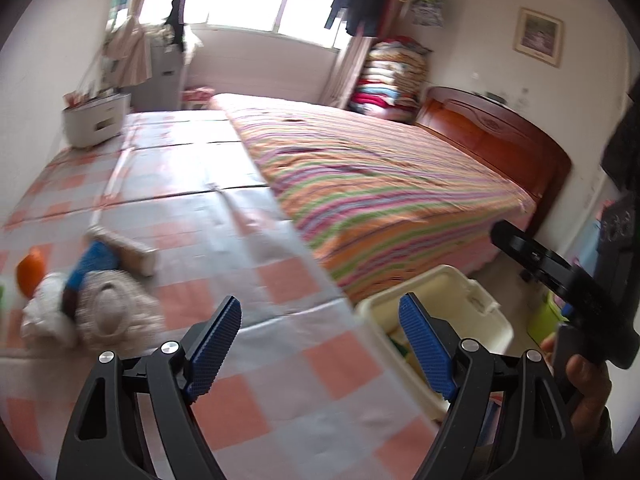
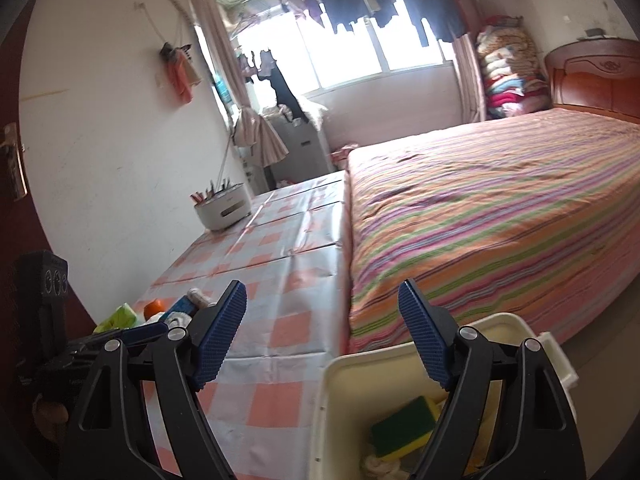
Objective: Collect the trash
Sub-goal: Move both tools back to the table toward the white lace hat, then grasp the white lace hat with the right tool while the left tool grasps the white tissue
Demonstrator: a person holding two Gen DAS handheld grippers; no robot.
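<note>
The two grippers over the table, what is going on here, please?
A person holds a gripper in each hand and is collecting trash from the checked table into a cream bin beside the bed. The left gripper stands open and empty. The right gripper is also empty, its jaws opening above the bin, where a sponge already lies. A pile of trash still waits on the table.

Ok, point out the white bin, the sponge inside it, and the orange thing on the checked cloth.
white bin [image 2: 332, 364], right wrist view, near rim.
sponge [image 2: 404, 426], right wrist view, green top.
orange thing [image 1: 30, 270], left wrist view, its middle.
</note>
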